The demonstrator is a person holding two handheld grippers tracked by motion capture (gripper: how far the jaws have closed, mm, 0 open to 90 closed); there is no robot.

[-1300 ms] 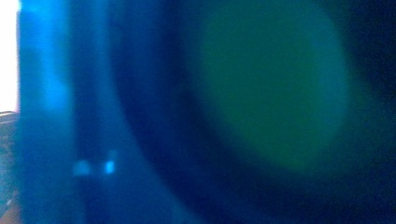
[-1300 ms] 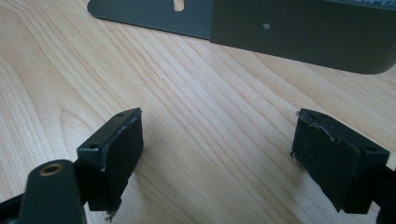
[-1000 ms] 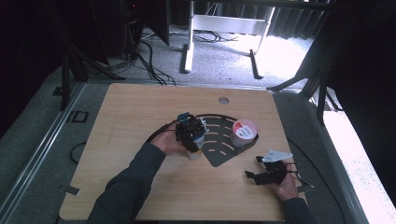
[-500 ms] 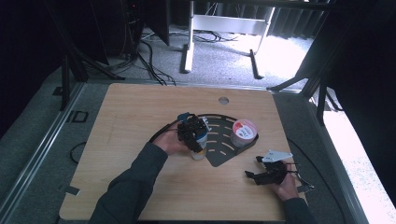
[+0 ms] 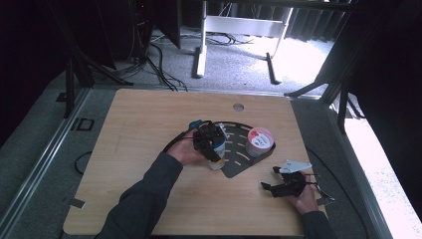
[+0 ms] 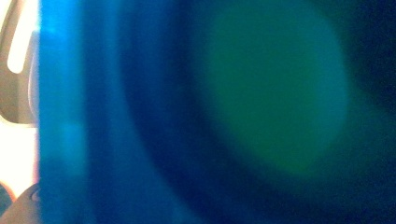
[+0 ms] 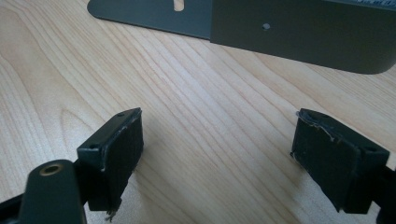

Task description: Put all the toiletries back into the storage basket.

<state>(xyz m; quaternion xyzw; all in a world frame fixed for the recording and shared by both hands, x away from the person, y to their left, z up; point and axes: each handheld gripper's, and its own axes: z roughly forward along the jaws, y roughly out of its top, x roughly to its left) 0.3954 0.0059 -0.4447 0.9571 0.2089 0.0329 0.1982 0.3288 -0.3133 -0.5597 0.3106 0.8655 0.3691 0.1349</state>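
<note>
My left gripper [image 5: 215, 152] points down over a pale cup [image 5: 217, 163] at the left edge of a dark fan-shaped plate [image 5: 240, 168], and is shut on the cup. A blurred blue-green surface [image 6: 140, 116] sits right against the camera in the left gripper view and hides the jaws. A red-and-white round tub [image 5: 260, 141] stands on the plate's right part. My right gripper [image 5: 268, 178] rests low on the wooden table [image 5: 149, 129] at the front right. It [image 7: 217, 149] is open with only bare wood between its pads, and the plate's edge [image 7: 299, 32] lies just ahead.
The table has a small round hole [image 5: 238, 106] near its far edge. Cables trail on the grey floor [image 5: 164, 74] behind the table, beside a white stand's legs [image 5: 199, 62]. A dark metal frame [image 5: 343, 94] stands at the right.
My left gripper and the pale cup have shifted slightly right along the plate's edge. The right gripper has stayed put.
</note>
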